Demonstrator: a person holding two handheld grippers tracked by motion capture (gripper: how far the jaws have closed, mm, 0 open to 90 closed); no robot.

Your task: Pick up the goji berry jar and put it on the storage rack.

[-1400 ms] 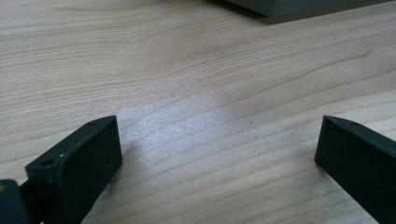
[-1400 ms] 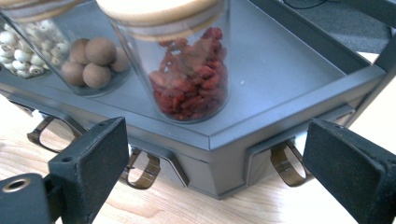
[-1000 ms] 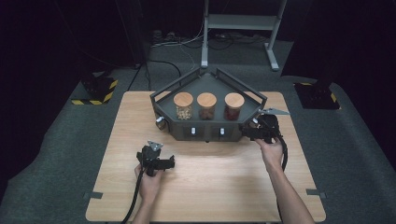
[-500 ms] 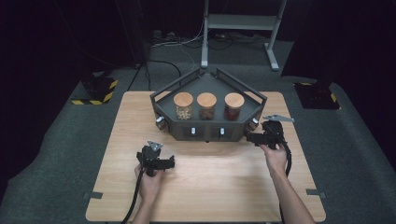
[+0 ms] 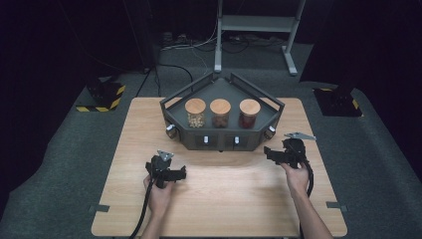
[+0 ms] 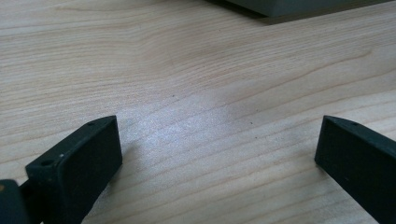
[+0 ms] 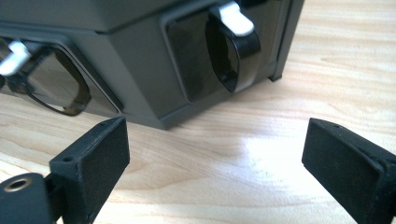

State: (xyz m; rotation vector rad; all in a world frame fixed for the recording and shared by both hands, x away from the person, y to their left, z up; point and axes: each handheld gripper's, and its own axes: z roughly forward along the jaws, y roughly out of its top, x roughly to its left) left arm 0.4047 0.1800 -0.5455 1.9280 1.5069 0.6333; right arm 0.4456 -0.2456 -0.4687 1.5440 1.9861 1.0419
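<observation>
— Where is the right gripper point(image 5: 272, 152)?

— Low over the counter point(image 5: 234, 199), just off the right front corner of the dark rack point(image 5: 223, 142); its fingers point(image 7: 95, 154) stand wide apart with nothing between them; they face a black knob with a white tip point(image 7: 233, 44) on the rack's angled right face (close, but not touching).

— And the left gripper point(image 5: 180, 174)?

— Well apart from the rack, over bare wood in front of its left half; its fingers point(image 6: 81, 161) are wide too, empty, with plain counter between them.

— What sits on the rack?

— Three jars with wooden lids in a row: the left jar point(image 5: 195, 112), the middle jar point(image 5: 220, 112), the right jar point(image 5: 249, 113); two small white switches point(image 5: 220, 141) show on the front face.
</observation>
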